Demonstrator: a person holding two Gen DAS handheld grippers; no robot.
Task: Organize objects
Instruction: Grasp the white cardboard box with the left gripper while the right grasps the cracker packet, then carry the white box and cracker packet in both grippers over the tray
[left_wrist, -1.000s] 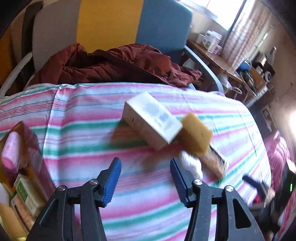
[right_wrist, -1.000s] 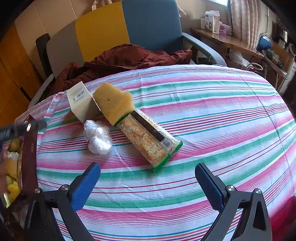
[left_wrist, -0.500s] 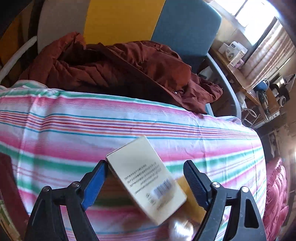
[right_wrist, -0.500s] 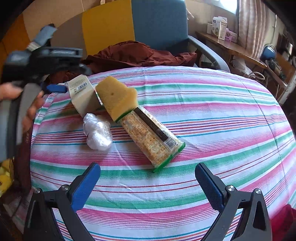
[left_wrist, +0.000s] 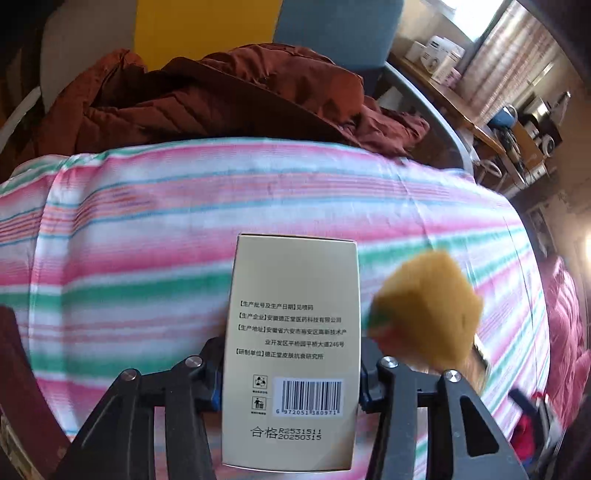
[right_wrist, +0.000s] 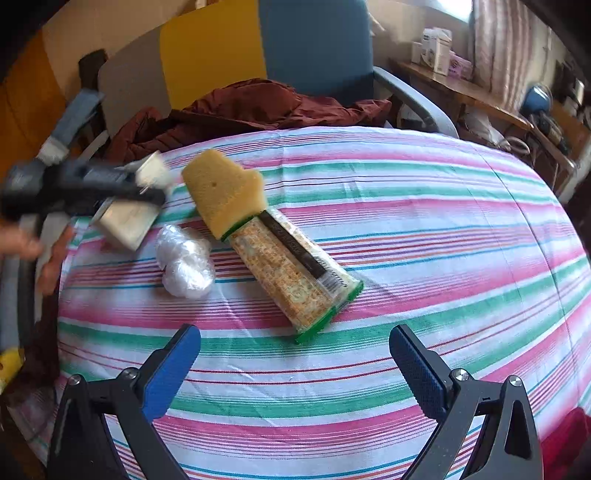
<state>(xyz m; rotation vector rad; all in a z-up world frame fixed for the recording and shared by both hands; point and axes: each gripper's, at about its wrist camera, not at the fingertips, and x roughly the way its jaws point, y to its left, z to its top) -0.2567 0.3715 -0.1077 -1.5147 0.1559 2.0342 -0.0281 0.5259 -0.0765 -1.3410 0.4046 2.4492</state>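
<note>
Jaws of our left gripper (left_wrist: 290, 373) closing on the box (left_wrist: 291, 354) near the tablecloth's (right_wrist: 406, 229) edge; right gripper (right_wrist: 295, 365) wide, empty; next we lift it clear.

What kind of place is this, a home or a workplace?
Most likely a lived-in home room. A table under a striped cloth holds a cracker pack, a reddish-brown jacket lies on a padded chair, and a cluttered side desk stands by curtains.

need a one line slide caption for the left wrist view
Left claw closing on a cream carton above the striped tablecloth, a yellow sponge just to its right.
</note>
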